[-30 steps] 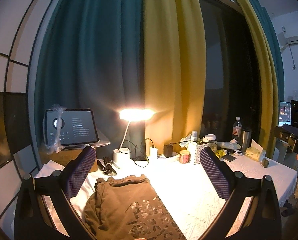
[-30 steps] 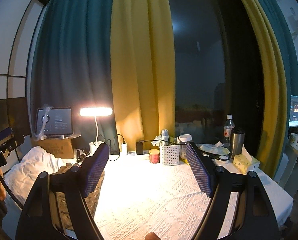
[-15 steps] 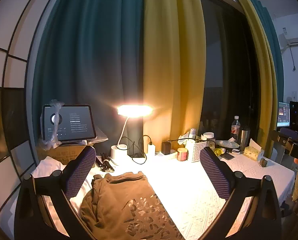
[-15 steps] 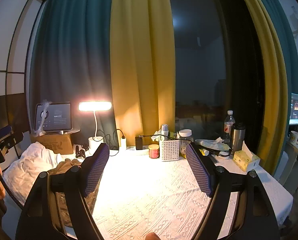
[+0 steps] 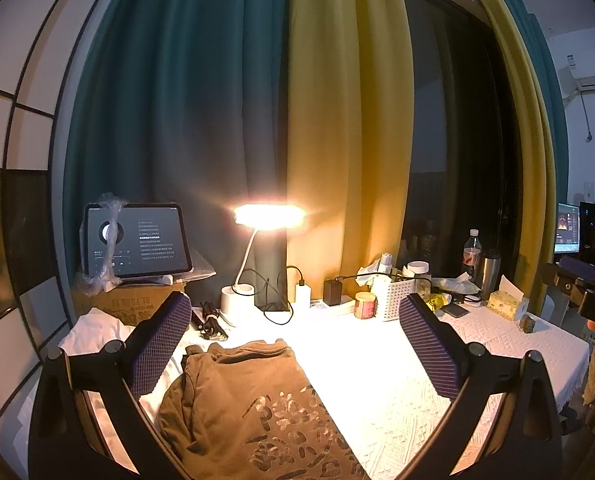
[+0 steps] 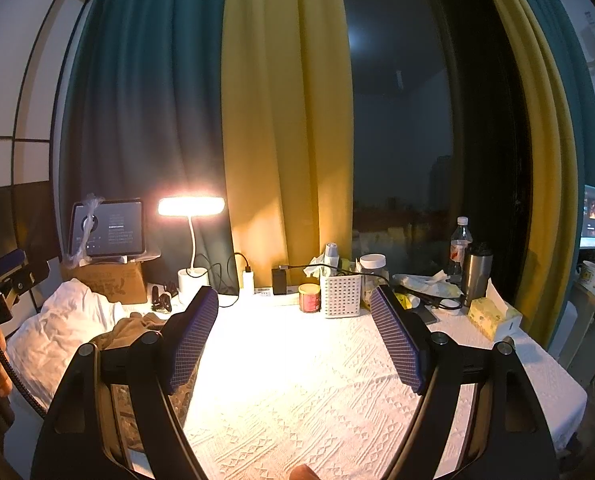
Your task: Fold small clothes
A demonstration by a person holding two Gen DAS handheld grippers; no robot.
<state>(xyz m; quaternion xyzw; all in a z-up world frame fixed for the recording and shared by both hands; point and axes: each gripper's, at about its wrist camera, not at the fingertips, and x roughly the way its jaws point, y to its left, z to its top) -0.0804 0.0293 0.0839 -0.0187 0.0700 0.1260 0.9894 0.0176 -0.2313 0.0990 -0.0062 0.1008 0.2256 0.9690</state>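
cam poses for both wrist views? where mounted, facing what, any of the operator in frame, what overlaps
Left wrist: on the left tongs, open, facing the curtains across the table; brown shirt lies below between its fingers.
Right wrist: on the right tongs, open, over bare tablecloth; a fingertip shows at bottom edge, a hand far left.
Shared: lamp, tablet, white basket, shirt at left.

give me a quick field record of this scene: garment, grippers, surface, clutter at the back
garment: brown printed top, lying on the table, not held
left gripper: open, above the garment
right gripper: open, over bare white tablecloth
pile: white cloth at the left edge
back clutter: lit desk lamp, tablet on cardboard box, white basket
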